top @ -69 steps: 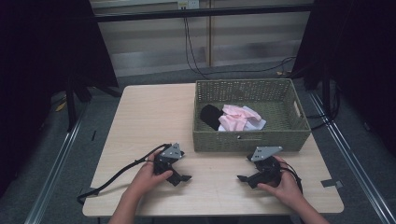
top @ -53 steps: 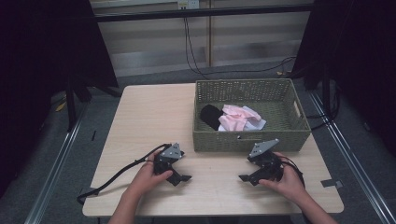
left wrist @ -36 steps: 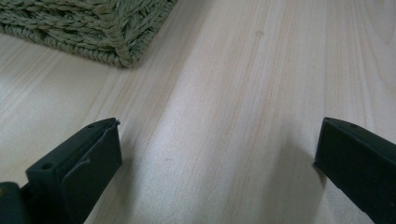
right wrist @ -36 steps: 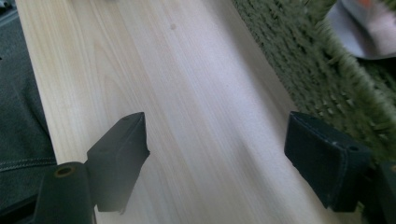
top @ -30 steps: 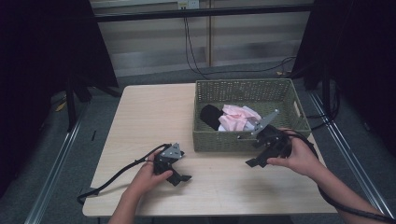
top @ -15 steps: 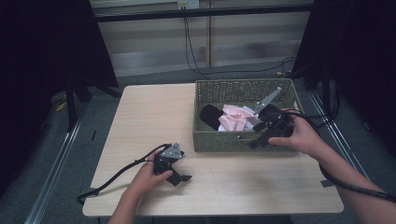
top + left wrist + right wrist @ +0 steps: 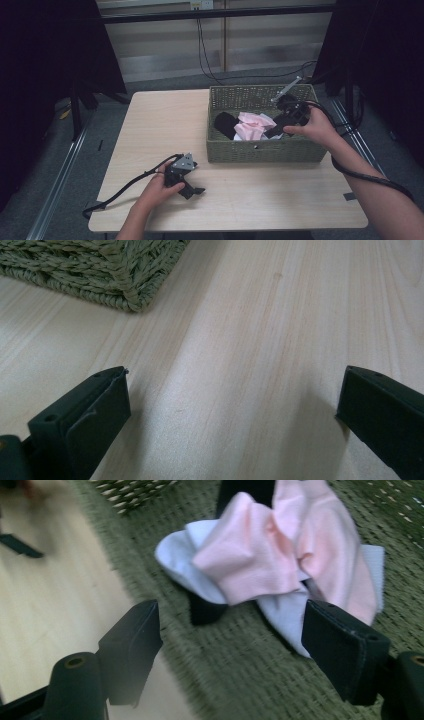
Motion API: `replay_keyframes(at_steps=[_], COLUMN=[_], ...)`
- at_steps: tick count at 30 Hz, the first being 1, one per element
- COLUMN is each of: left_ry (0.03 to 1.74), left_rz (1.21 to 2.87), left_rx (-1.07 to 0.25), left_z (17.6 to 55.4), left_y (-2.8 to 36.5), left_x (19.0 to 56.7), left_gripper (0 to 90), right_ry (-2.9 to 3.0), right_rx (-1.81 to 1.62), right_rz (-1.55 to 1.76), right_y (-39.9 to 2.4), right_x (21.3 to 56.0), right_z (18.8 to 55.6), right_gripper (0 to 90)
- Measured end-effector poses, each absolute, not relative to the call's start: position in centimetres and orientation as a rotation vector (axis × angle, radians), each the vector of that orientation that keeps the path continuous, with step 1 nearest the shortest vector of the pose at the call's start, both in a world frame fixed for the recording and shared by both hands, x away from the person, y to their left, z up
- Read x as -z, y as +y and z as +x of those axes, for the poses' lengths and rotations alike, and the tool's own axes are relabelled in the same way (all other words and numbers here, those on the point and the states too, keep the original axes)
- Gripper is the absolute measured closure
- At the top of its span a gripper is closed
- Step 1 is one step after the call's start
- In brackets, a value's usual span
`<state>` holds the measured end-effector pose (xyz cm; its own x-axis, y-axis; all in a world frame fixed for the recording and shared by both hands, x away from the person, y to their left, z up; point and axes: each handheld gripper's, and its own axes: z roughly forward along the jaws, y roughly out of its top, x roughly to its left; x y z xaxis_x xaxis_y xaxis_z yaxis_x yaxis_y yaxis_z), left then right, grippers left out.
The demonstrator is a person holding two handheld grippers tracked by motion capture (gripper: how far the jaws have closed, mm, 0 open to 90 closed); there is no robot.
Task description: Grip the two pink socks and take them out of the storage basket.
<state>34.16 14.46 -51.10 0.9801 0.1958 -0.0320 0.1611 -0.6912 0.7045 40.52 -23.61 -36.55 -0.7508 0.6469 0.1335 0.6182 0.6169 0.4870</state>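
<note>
Right gripper view looks down on a crumpled pink cloth (image 7: pixel 280 550) lying on the woven floor of a green wicker basket (image 7: pixel 240 680), bunched together with a pale white-blue cloth (image 7: pixel 182 562) that pokes out from under it on both sides; a black piece of fabric (image 7: pixel 205 612) shows beneath and behind the bundle. The right gripper (image 7: pixel 232 650) hangs above this heap with its jaws spread wide and nothing between them, the pink cloth just ahead of the pads and not touched by them

From the high view, the basket (image 7: pixel 260 150) stands on the right half of a light wooden table (image 7: pixel 165 120), its long side facing the person. The pink cloth (image 7: pixel 252 127) sits about mid-basket, with the black fabric (image 7: pixel 225 124) directly to its left, the two touching. The right gripper (image 7: pixel 280 131) is held over the basket's right part by the person's right hand (image 7: pixel 312 129), tilted downward toward the cloths, its cable looping back along the forearm

Well apart from the basket, the left gripper (image 7: pixel 192 190) rests low on the table in front of the basket's left corner, held by the left hand (image 7: pixel 157 187). The left gripper view shows its jaws wide apart over bare wood, with a corner of the basket (image 7: pixel 100 270) ahead
</note>
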Motion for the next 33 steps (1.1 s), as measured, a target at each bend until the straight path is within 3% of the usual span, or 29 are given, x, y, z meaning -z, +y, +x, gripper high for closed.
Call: replay_keyframes(at_steps=[27,33], left_ry=[0.247,0.243], left_rz=[2.346,2.345], left_rx=[-0.060,-0.060], left_z=[34.2,34.2], left_y=[14.5,14.5], left_x=[51.1,51.1], left_gripper=[0.0,0.0], right_ry=[2.561,2.553], right_rx=[-0.681,-0.657], right_rz=[1.431,1.465], right_y=[-24.7,-24.1], right_x=[42.1,43.4], right_z=[47.9,48.9], right_gripper=[36.2,42.9])
